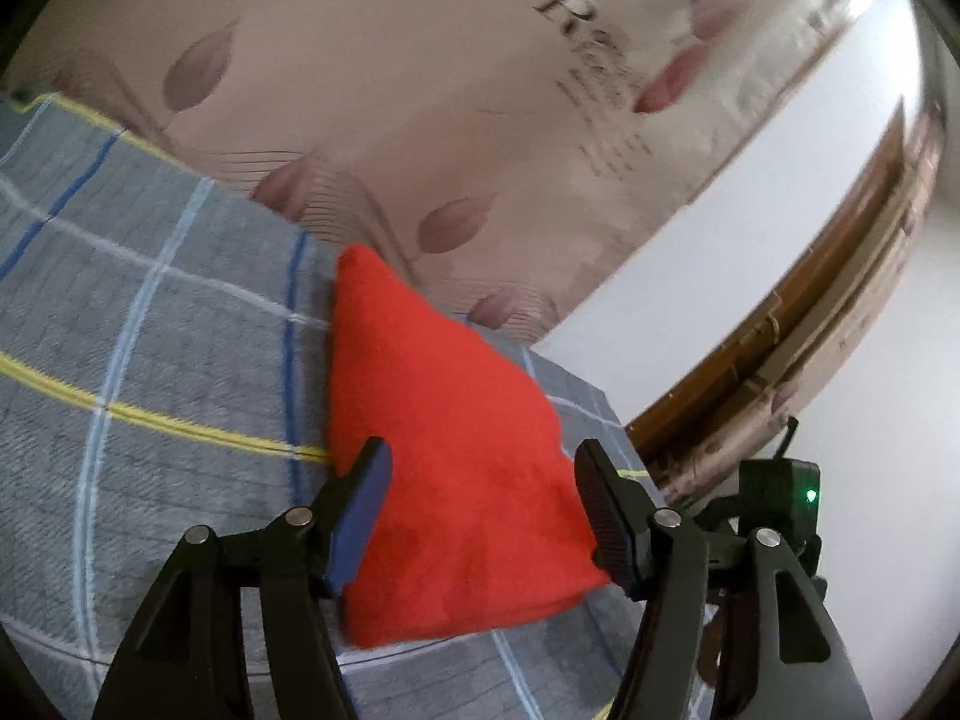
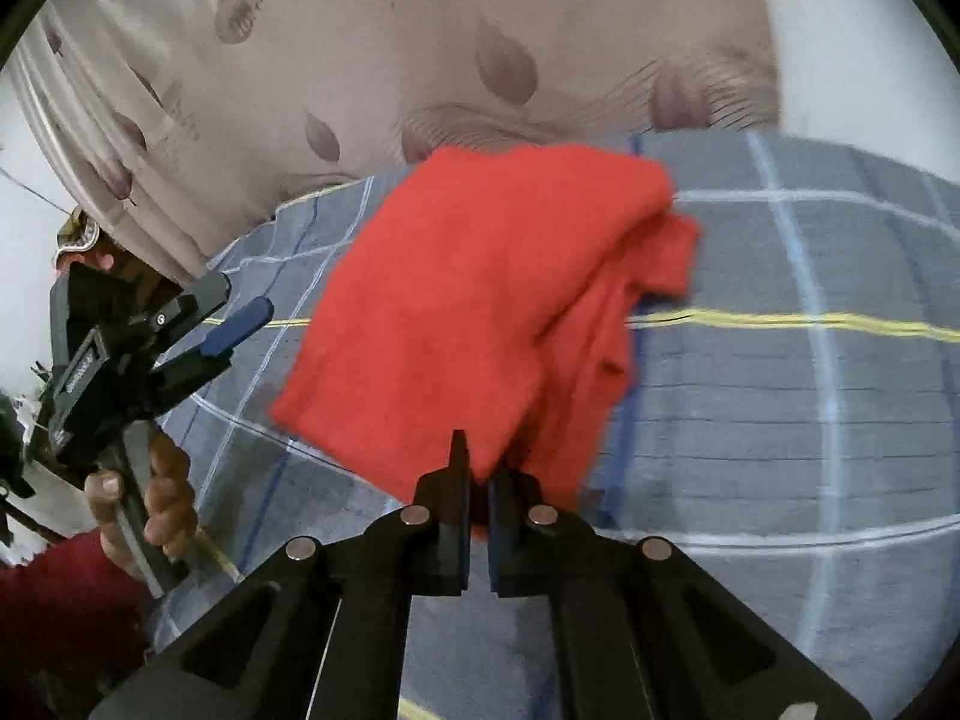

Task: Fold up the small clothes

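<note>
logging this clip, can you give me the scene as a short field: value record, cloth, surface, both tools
garment: red cloth, partly folded, its near edge lifted
surface: grey checked bedcover with blue, white and yellow lines
right tool: shut on the red cloth's near edge
left tool: open, cloth seen between its fingers, pads not pressing on it
left hand: gripping the left tool's handle, at the left of the right wrist view
backdrop: beige leaf-print fabric

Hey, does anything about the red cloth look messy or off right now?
Yes. The red cloth is folded unevenly: its right edge bunches into loose, rumpled layers on the plaid bedsheet. The right gripper pinches its near edge.
</note>
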### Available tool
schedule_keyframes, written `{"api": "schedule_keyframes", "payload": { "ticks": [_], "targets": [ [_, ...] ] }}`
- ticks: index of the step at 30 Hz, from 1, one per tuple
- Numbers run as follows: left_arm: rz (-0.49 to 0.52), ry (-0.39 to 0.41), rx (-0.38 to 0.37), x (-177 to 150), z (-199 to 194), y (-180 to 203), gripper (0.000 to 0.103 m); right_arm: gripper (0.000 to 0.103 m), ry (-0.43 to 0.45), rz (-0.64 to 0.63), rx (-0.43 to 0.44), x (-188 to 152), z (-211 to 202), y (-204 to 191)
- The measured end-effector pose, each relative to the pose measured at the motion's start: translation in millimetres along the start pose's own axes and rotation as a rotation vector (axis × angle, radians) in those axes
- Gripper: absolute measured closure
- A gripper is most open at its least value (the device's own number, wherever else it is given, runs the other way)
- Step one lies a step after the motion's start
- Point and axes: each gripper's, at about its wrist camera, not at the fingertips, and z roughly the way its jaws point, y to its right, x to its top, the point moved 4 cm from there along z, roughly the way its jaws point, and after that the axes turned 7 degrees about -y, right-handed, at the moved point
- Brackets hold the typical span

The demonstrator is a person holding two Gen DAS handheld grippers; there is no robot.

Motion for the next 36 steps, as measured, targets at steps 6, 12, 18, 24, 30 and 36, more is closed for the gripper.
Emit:
{"api": "schedule_keyframes", "payload": {
  "ticks": [6,12,18,24,30,36],
  "targets": [
    [0.068,-0.027,0.035,-11,25,8,0.035,0.099,-0.028,0.046,0.085,-7,31,8],
    [0.182,-0.076,0.115,-23,50,13,0.035,0.1,-0.021,0.078,0.095,-8,36,17],
    [0.11,-0.148,0.072,-28,62,-1,0.035,0.091,-0.015,0.105,0.109,1,11,20],
    [0.088,-0.174,0.042,-31,65,-2,0.035,0.082,0.134,0.012,0.057,59,-22,-8],
    [0.062,-0.191,0.017,-33,67,-6,0.035,0.083,0.063,-0.177,-0.198,110,47,-27],
    [0.055,-0.201,-0.001,-38,63,-9,0.035,0.099,0.069,-0.027,-0.205,122,64,32]
  ]
}}
